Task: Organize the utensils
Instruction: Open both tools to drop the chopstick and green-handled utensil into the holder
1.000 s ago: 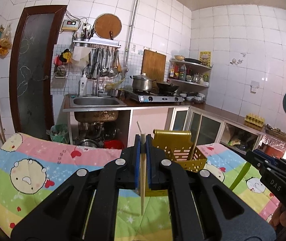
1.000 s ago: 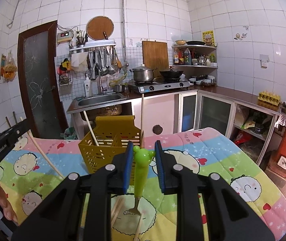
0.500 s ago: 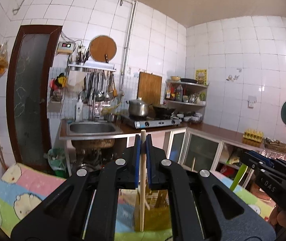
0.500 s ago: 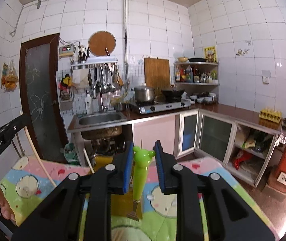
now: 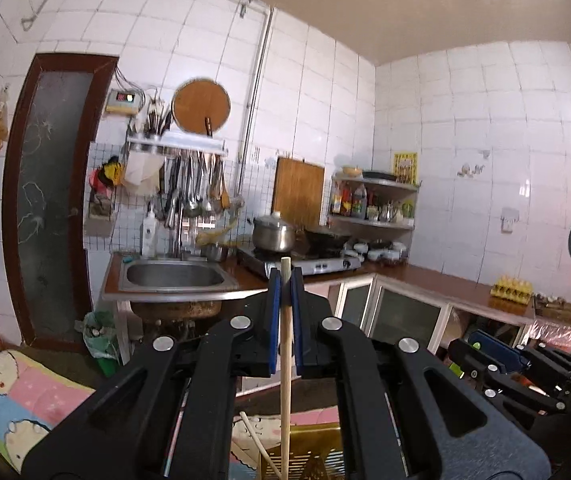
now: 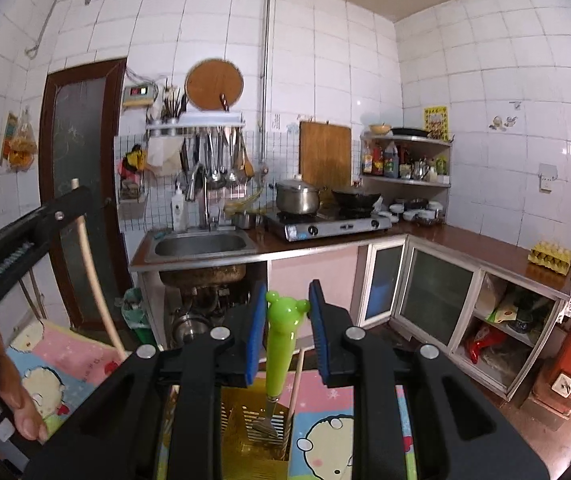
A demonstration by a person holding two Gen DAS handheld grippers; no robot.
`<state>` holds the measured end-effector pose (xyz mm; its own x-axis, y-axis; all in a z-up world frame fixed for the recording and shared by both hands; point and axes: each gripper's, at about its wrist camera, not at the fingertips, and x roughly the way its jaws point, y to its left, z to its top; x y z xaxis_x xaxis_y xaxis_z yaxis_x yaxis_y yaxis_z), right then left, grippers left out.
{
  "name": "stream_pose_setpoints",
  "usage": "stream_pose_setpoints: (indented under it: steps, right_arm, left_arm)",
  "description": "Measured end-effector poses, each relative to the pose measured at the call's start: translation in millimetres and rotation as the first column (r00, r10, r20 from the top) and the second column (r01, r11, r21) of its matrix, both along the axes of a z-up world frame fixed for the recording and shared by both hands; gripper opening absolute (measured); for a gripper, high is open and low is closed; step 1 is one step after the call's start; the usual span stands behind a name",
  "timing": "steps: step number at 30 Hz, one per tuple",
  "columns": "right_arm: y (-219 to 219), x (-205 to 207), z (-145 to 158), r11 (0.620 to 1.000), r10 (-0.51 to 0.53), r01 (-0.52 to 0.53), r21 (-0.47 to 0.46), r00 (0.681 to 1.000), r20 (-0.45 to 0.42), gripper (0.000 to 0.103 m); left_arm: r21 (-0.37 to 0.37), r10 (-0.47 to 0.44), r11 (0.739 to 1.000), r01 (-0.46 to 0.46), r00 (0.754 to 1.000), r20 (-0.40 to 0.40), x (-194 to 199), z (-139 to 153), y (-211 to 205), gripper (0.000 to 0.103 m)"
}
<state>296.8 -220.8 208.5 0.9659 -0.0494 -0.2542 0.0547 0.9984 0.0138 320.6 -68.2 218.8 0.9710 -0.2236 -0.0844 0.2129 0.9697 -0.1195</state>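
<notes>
1. Holding both utensils over the basket (image 6: 253, 436) is where you're at: L gripper (image 5: 284, 322) is clamped tight on a wooden chopstick (image 5: 285, 380), which hangs upright w/ its lower end over the yellow basket's rim (image 5: 317, 446) at the near edge of that view.
2. Your R gripper (image 6: 287, 334) is at a narrow gap, pads pinching the green bear-head handle of a small fork (image 6: 279, 354). Tines point down, right above or just inside the basket's slotted compartment; can't tell if they touch it.
3. Done so far, judging by what's in the basket: at least one chopstick (image 6: 298, 380) already leans in it, seen just right of the fork in the R view. Another pale stick (image 5: 259, 440) shows near the basket in the L view; can't tell if it's in or beside.
4. Left to do: neither held item is released yet, so two drops remain at min. Basket sits on the cartoon-print blanket (image 6: 69, 364), near side of the room; sink & stove are far behind, not part of this.
5. Can't see the rest of the blanket from here, so whether more utensils wait there is unknown. Prob. mid-task, not near the end.
6. Next calls for lowering each item straight down before letting go; the chopstick is long & could tip out if dropped at a slant.
</notes>
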Motion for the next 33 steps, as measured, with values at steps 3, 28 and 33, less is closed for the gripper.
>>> stream_pose_setpoints:
  steps: [3,28,33]
  right_arm:
    - [-2,20,-26,1.0,0.012,-0.012,0.009,0.998,-0.065,0.022]
    - [-40,-79,-82,0.988,-0.131,0.146,0.048,0.965,-0.228,0.067]
    - [-37,-104,-134,0.985,-0.139,0.163,0.05,0.94,-0.311,0.069]
  left_arm:
    - [-0.006,-0.018,1.0,0.017,0.997,-0.072,19,-29,-2,0.004]
    - [0.13,0.085,0.99,-0.05,0.958,-0.275,-55,-75,51,0.098]
    - [0.107,0.066,0.994,-0.027,0.924,-0.377,-77,-117,62,0.098]
